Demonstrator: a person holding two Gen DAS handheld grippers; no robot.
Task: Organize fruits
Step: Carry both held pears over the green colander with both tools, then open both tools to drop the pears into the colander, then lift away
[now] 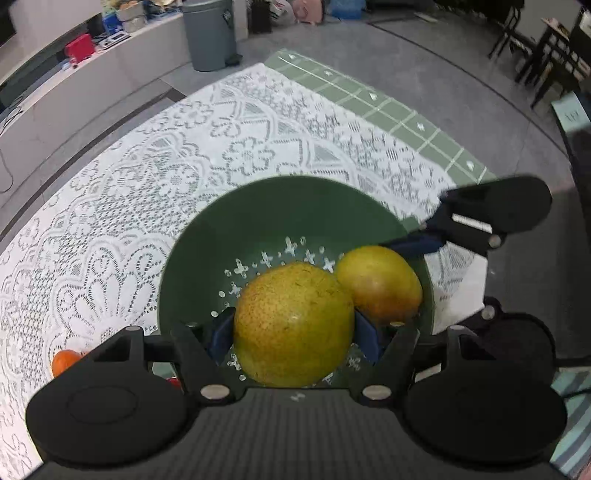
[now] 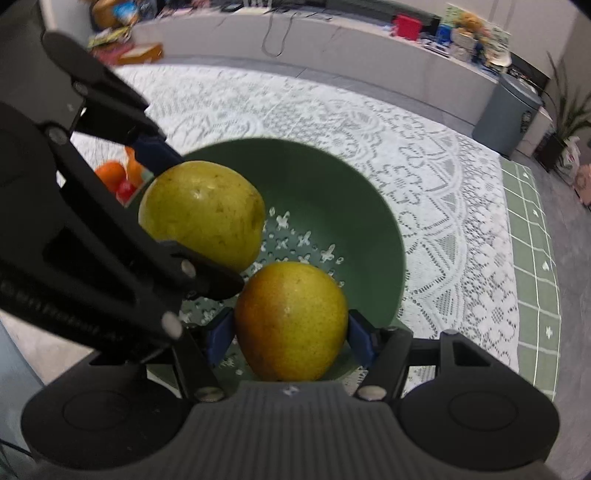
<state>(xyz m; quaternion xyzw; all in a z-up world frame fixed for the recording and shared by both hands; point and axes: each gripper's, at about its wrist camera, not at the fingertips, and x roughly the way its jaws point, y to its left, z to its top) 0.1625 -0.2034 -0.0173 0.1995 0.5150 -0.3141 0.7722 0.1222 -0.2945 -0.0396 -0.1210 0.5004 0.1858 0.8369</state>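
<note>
My left gripper (image 1: 293,334) is shut on a large yellow-green fruit (image 1: 293,325), its blue pads (image 1: 221,334) pressing both sides. My right gripper (image 2: 290,339) is shut on a smaller yellow-red fruit (image 2: 291,321). Both fruits hang side by side within the rim of a green perforated bowl (image 1: 258,221), over its holed bottom; I cannot tell whether they touch it. In the right wrist view the left gripper's finger (image 2: 155,151) comes in from the left with the yellow-green fruit (image 2: 203,218) over the bowl (image 2: 332,184). In the left wrist view the yellow-red fruit (image 1: 380,284) shows at the right.
The bowl stands on a white lace cloth (image 1: 147,166) over a green checked one (image 1: 369,99). Orange fruits (image 2: 110,173) and a red one (image 2: 125,190) lie beside the bowl on its left. A grey bin (image 1: 210,33) and a long shelf stand beyond the table.
</note>
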